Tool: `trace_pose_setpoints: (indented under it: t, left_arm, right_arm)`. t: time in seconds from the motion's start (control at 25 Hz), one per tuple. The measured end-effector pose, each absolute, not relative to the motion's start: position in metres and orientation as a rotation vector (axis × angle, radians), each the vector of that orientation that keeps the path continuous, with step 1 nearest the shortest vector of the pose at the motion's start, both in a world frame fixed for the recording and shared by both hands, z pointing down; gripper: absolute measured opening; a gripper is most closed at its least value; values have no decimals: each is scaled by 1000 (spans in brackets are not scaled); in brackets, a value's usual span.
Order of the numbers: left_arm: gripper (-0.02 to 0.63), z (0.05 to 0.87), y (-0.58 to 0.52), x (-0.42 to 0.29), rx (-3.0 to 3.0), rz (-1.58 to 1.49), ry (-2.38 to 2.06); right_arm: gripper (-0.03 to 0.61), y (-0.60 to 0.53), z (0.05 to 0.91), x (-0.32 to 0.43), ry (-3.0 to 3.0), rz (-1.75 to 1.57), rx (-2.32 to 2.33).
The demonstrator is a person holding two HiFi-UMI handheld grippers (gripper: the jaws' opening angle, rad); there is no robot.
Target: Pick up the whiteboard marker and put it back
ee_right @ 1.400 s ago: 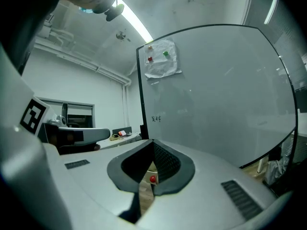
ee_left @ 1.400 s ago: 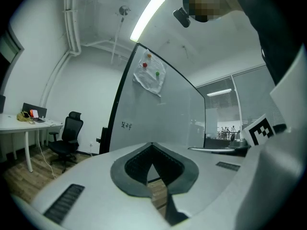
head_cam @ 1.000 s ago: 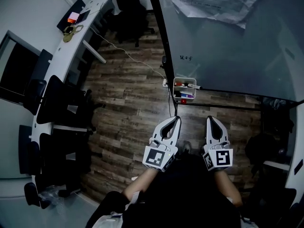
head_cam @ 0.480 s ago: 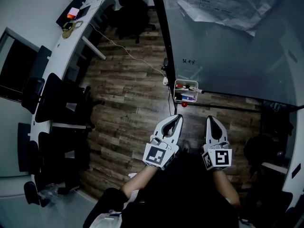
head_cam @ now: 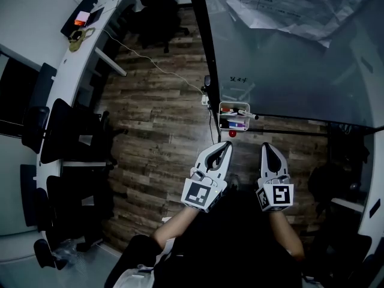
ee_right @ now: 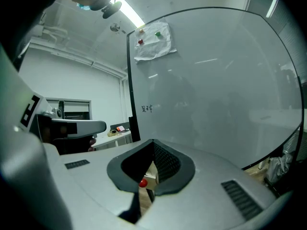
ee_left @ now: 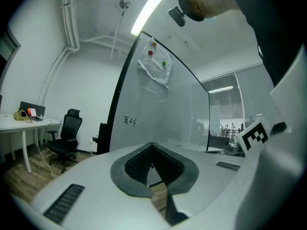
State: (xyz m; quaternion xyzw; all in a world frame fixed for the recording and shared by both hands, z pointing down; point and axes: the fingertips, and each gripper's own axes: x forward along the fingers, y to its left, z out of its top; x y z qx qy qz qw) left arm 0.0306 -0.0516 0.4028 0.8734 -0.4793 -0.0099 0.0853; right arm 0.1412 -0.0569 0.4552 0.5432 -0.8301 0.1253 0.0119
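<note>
A small white basket [head_cam: 223, 117] hangs at the lower left corner of the whiteboard [head_cam: 288, 71] and holds several markers. One whiteboard marker [head_cam: 245, 112] lies across the basket's top and sticks out to the right. A red ball [head_cam: 232, 133] sits just below the basket and shows through the right jaws [ee_right: 142, 182]. My left gripper [head_cam: 225, 146] and right gripper [head_cam: 266, 147] are held side by side below the basket, pointing at it. Both are shut with nothing in them. In the gripper views the left gripper [ee_left: 152, 146] and right gripper [ee_right: 153, 143] face the whiteboard.
A long white desk [head_cam: 72, 59] with black chairs [head_cam: 72, 131] runs along the left. A cable [head_cam: 162, 68] trails over the wood floor [head_cam: 162, 131]. A sheet of paper [head_cam: 282, 8] hangs on the whiteboard. Small writing [head_cam: 238, 78] is above the basket.
The head view has shifted a little, so the basket sits slightly nearer the grippers. Both grippers stay shut and side by side.
</note>
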Motion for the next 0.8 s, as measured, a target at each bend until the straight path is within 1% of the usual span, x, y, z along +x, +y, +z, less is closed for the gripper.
trace_pose_setpoints:
  t: [0.8]
  left_arm:
    - [8, 420, -76, 17, 2598, -7, -1392]
  right_arm:
    - [12, -99, 486, 127, -2526, 450, 1690]
